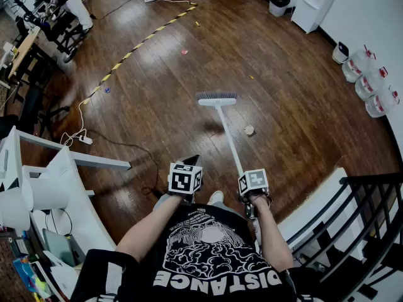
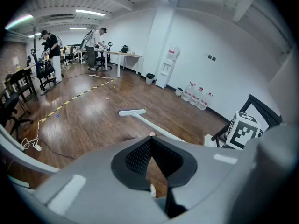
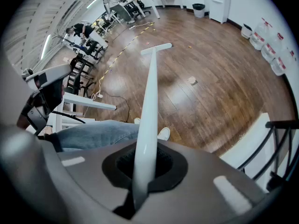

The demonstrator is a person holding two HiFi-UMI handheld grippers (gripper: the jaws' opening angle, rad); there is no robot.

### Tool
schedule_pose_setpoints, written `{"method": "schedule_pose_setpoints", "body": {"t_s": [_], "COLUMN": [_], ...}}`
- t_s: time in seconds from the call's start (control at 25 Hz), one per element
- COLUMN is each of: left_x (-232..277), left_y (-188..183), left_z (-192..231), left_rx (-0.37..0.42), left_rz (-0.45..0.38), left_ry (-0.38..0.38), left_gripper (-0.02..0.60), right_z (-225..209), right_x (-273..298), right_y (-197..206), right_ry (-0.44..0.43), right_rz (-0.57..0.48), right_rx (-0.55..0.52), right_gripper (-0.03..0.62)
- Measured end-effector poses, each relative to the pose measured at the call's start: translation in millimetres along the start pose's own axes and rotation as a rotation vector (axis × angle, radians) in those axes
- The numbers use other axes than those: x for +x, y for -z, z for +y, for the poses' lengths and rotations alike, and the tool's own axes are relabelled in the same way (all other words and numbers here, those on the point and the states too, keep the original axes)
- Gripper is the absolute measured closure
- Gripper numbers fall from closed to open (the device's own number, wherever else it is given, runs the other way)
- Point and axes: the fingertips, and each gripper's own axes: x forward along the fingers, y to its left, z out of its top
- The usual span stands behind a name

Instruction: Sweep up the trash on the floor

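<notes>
Black T-shirt (image 1: 157,257), white print; blue jeans (image 3: 93,133); white shoes (image 3: 163,133); grey left gripper (image 2: 150,138) and right gripper (image 3: 145,164), checkered cubes (image 1: 185,178).

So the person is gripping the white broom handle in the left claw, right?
Not quite: it is the right claw that grips the white broom handle, as the right gripper view shows. The left claw holds nothing.

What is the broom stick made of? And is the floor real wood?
The broom stick looks like smooth white plastic or painted metal. It is glossy, and I cannot tell which. The floor looks like varnished brown wood: it shows plank lines, grain and shiny reflections. It could be a laminate.
</notes>
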Motion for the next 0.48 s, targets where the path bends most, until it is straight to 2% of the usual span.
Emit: {"method": "schedule_pose_setpoints", "body": {"t_s": [0.48], "left_x": [35.3], "left_y": [-26.2], "left_z": [-35.0], "left_rx": [0.099], "left_rz": [0.036], "left_ry": [0.057], "left_gripper": [0.577], "right_z": [-53.7], "right_x": [10.5], "right_y": [18.0], "right_ry": [-0.119], "right_rz": [0.011], "right_rx": [0.355], "right_gripper": [0.594]}}
